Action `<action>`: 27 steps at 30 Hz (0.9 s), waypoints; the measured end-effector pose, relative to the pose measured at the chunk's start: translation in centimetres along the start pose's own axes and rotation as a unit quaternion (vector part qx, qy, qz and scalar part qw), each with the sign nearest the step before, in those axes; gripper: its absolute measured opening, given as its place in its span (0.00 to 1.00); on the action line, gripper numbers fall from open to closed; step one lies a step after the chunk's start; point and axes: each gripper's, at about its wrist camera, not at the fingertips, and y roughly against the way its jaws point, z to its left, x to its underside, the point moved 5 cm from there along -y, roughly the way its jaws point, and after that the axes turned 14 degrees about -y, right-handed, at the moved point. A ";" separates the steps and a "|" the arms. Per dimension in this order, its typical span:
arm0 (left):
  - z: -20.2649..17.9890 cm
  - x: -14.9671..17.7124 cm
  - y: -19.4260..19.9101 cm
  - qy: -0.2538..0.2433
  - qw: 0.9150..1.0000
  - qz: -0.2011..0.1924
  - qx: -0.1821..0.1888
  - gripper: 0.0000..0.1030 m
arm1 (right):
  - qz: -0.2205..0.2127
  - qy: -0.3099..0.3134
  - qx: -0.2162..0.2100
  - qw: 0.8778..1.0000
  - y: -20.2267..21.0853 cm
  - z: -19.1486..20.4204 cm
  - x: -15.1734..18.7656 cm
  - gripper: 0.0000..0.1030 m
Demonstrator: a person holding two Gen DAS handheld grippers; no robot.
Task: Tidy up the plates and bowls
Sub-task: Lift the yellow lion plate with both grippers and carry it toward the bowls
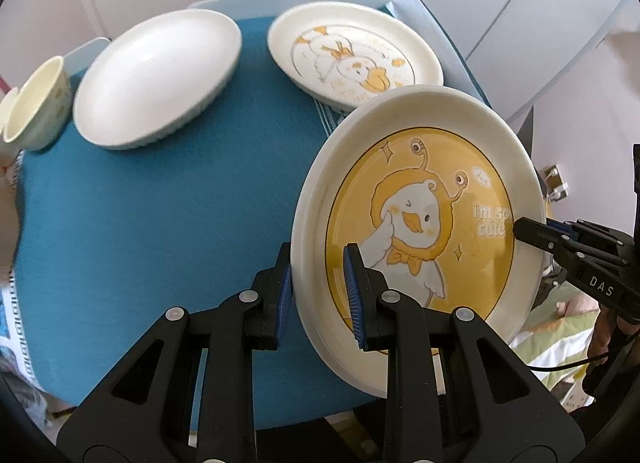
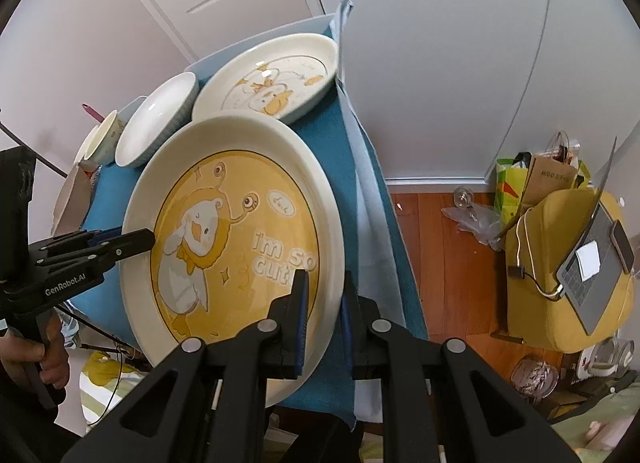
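Grippers clamp yellow plate [image 1: 424,223] by opposite rims, tilted above blue cloth [image 1: 168,223]: left gripper [image 1: 318,295] near edge, right gripper [image 2: 322,315] far. Duck plate [image 1: 352,59], white bowl [image 1: 156,75], cup [image 1: 36,103] behind.

yellow duck plate [image 1: 420,223]: glossy glazed ceramic | white bowl [image 1: 156,75], upper left: smooth, shiny | table cloth [image 1: 160,223]: matt blue fabric, finely textured | left gripper [image 1: 318,291]: matt black plastic, ribbed blue pads | floor [image 2: 444,259], right: polished wood
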 end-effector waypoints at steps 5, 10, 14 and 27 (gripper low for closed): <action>2.0 0.1 2.2 0.021 1.000 -0.012 -0.018 0.21 | -0.001 0.026 -0.012 1.000 0.6 2.6 -0.8 0.13; 5.7 1.3 4.7 0.049 0.998 -0.025 -0.035 0.21 | 0.004 0.059 -0.026 0.998 0.5 6.9 -1.3 0.13; 9.5 3.0 6.2 0.069 0.996 -0.024 -0.053 0.21 | 0.012 0.079 -0.037 0.996 -0.3 10.7 -1.0 0.13; 23.3 11.5 7.4 0.114 0.990 0.021 -0.079 0.21 | 0.068 0.110 -0.060 0.990 -7.5 24.5 3.3 0.13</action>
